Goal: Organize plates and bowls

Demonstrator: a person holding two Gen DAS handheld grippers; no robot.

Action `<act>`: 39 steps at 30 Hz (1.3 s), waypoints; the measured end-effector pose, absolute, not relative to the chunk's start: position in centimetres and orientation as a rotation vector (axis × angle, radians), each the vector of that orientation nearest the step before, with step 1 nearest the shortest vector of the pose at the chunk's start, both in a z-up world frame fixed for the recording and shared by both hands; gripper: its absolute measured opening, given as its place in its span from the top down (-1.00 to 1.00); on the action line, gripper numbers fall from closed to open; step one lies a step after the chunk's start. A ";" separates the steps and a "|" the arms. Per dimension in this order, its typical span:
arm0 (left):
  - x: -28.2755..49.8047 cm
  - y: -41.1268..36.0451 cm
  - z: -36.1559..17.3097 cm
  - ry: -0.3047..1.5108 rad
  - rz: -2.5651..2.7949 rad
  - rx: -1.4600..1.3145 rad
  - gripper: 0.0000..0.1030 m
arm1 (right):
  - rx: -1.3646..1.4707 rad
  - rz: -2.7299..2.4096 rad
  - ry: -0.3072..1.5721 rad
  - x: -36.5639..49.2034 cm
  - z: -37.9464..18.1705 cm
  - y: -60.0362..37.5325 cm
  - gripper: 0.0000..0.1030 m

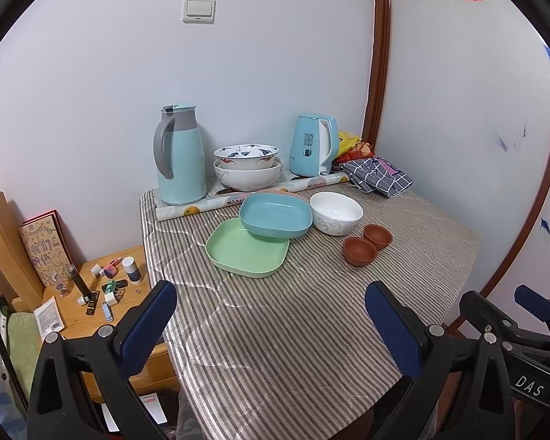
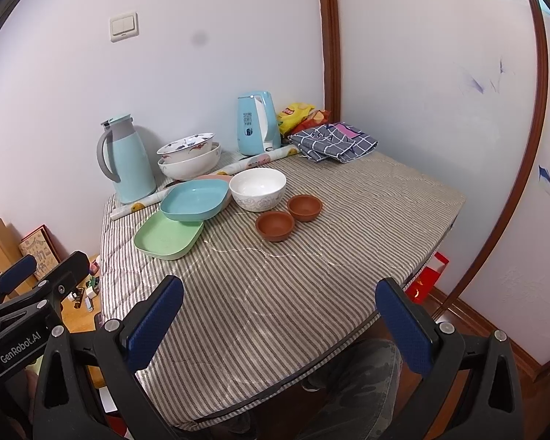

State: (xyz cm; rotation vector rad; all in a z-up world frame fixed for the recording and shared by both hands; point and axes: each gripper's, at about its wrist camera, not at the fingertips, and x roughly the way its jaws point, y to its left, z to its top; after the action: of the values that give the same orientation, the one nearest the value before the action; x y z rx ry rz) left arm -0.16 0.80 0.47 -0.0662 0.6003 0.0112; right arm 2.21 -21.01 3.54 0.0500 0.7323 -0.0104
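Closest up you've got both tongs hanging over the near edge of the striped tablecloth [image 2: 275, 293], and neither one is carrying anything. The left gripper [image 1: 271, 330] has its blue pads spread wide, and the right gripper [image 2: 280, 326] is the same, wide apart with nothing between them.

All the dishes sit well back from there. The blue plate [image 1: 275, 216] is lying tilted with one edge up on the green plate [image 1: 247, 247], and there's a pink one peeking out behind it. Just beside that is the white bowl [image 1: 335, 212], then two little brown bowls [image 1: 366, 244] touching each other. At the back, two bigger patterned bowls [image 1: 247, 165] are already nested, between the thermos jug [image 1: 179, 157] and the kettle [image 1: 313, 145].

So I'd say it's barely started. The plates are half-stacked and sloppy, and the white and brown bowls are loose. Pretty much everything up front is left to sort.
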 end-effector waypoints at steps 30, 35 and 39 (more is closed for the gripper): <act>-0.2 1.1 0.6 0.593 0.008 -0.069 -1.00 | 0.045 -0.010 0.731 2.1 3.7 -21.0 -0.99; -0.3 1.1 0.6 0.591 0.010 -0.071 -1.00 | 0.049 -0.009 0.731 2.1 3.7 -20.9 -1.00; -0.3 1.0 0.6 0.588 0.008 -0.075 -1.00 | 0.059 0.005 0.723 2.1 3.7 -20.9 -0.99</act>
State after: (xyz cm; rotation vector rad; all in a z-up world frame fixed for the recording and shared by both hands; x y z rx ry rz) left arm -0.30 1.01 0.57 -0.0751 0.5881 0.0082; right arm 2.08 -20.92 3.68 0.0587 0.7232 0.0050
